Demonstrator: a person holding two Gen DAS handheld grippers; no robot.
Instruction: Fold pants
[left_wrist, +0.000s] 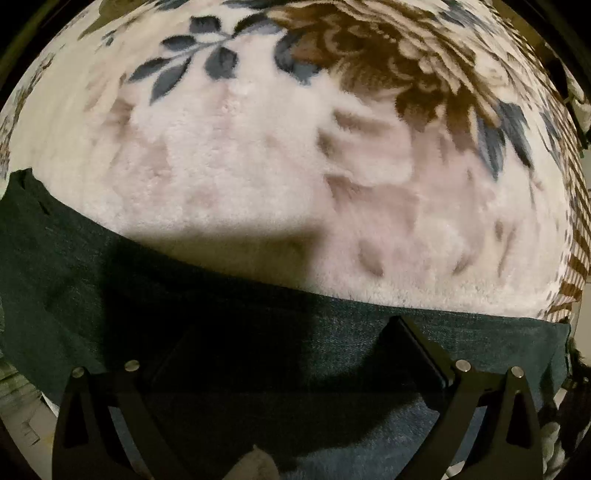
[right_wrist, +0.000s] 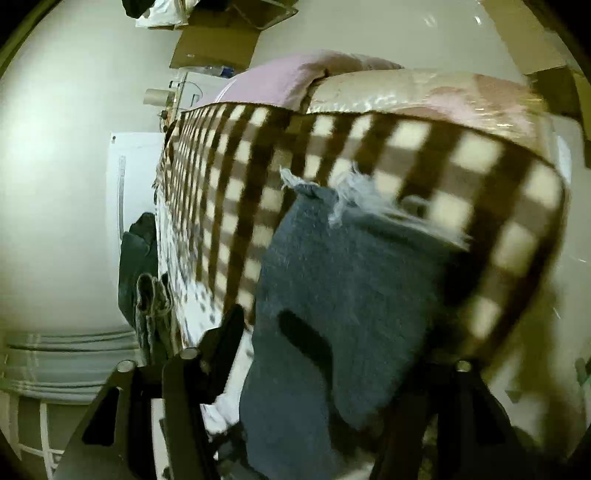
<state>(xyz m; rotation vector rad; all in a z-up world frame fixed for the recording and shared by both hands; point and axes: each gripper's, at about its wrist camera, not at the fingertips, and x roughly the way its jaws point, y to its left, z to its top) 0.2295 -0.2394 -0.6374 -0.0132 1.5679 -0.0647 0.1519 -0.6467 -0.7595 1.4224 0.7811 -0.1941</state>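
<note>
- The pants (left_wrist: 258, 332) are dark blue denim, and in the left wrist view they lie as a wide flat band across the near part of a bed, over a plush blanket (left_wrist: 258, 166).
- Their far edge runs straight and smooth from the left side to the right, with no wrinkles showing along it; a shadow darkens the cloth in the middle.
- The blanket is cream with grey-blue leaves and a large brown flower toward its far right corner.
- The left gripper (left_wrist: 291, 354) hovers right over the denim with its jaws spread wide; one black finger (left_wrist: 421, 347) shows clearly on the right, while the other is lost in shadow. Nothing is pinched between them.
- In the right wrist view the pants (right_wrist: 351, 295) appear as a lifted, blurred fold of blue denim, and a frayed pale hem (right_wrist: 354, 199) sticks out at its top.
- This fold hangs in front of a brown-and-cream checked blanket (right_wrist: 406, 155) that drapes over the edge of the bed.
- The right gripper (right_wrist: 325, 354) has denim between its jaws; the left finger (right_wrist: 221, 339) stands beside the cloth, the other is hidden behind it, so whether it pinches the cloth cannot be told.
- A pink pillow (right_wrist: 280, 81) lies at the far end of the bed.
</note>
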